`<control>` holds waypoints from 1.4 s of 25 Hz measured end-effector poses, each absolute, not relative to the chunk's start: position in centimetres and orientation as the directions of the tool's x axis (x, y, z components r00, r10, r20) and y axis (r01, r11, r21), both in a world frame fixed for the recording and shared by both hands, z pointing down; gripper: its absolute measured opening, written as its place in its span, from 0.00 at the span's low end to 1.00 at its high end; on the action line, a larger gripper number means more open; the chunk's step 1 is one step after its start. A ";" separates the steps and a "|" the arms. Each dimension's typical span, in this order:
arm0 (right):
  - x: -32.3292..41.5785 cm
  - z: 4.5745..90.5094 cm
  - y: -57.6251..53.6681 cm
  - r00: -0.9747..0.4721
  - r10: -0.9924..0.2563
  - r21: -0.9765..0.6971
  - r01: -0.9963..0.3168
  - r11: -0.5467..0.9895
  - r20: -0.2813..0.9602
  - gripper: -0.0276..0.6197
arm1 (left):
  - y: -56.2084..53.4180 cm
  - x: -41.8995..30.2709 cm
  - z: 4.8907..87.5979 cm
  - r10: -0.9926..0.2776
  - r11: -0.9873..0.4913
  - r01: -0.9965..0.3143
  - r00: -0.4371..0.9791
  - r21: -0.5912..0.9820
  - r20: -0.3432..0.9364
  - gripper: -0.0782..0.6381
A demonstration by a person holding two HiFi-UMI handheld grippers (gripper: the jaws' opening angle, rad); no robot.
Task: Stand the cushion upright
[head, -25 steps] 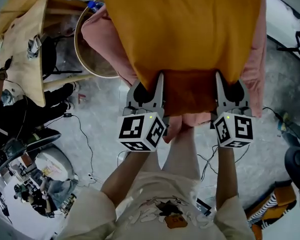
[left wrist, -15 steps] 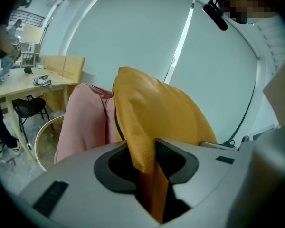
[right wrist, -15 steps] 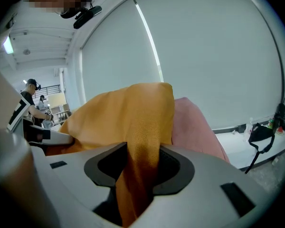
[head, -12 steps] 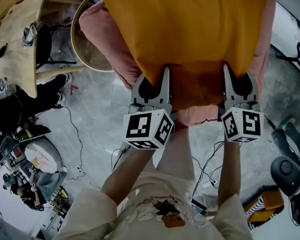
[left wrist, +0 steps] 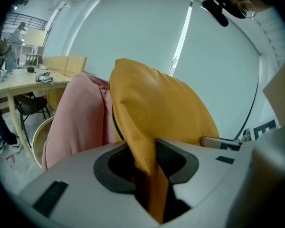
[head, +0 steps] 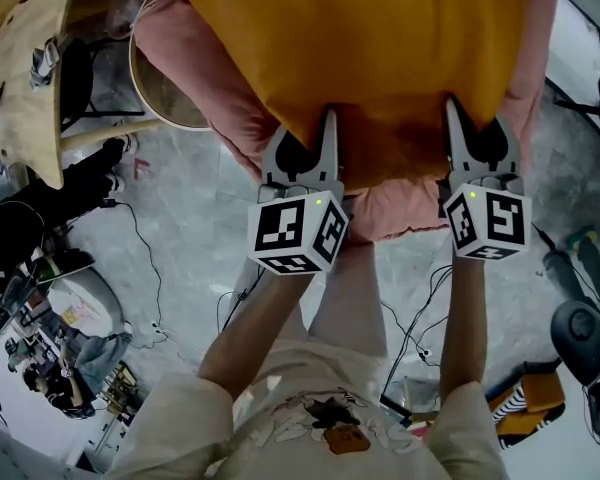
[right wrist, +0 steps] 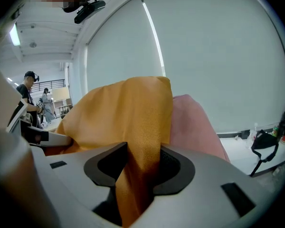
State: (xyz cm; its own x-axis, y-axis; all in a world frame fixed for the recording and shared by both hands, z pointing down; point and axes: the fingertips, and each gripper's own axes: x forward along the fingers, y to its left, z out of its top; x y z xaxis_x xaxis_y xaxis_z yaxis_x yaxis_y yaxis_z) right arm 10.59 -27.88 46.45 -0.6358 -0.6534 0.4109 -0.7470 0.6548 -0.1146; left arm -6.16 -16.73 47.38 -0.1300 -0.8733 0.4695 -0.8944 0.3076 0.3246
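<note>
A big mustard-yellow cushion (head: 370,48) fills the top of the head view, lying over a pink cushion (head: 220,98) whose edges show at both sides and below it. My left gripper (head: 305,153) is shut on the yellow cushion's near edge at its left corner, my right gripper (head: 475,148) on the same edge at the right corner. In the left gripper view the yellow fabric (left wrist: 152,122) is pinched between the jaws, with the pink cushion (left wrist: 78,118) to its left. In the right gripper view the yellow fabric (right wrist: 137,137) runs through the jaws, the pink cushion (right wrist: 194,122) behind it.
A round wooden-rimmed basket (head: 155,93) stands at the upper left beside a light wooden table (head: 25,88) and a black chair (head: 75,73). Cables (head: 170,288) trail over the grey floor. A black device (head: 585,328) sits at the right. People stand in the far background (right wrist: 31,96).
Both grippers have shifted a little up and to the right in the head view with the yellow cushion's edge still gripped. The basket and table have slid toward the left edge.
</note>
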 end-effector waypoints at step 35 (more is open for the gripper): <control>10.4 55.9 -31.4 -0.567 -0.649 -0.121 -0.793 0.597 0.507 0.40 | -19.9 -7.2 56.5 -0.831 0.292 -0.921 -0.110 0.259 0.545 0.38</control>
State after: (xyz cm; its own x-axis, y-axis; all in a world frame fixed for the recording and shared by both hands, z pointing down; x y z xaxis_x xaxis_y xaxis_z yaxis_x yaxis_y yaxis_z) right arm 10.44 -31.38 55.93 -0.5670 -0.6494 0.5067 -0.7928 0.5973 -0.1214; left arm -7.17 -19.89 56.50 -0.1102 -0.8311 0.5452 -0.9207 0.2919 0.2589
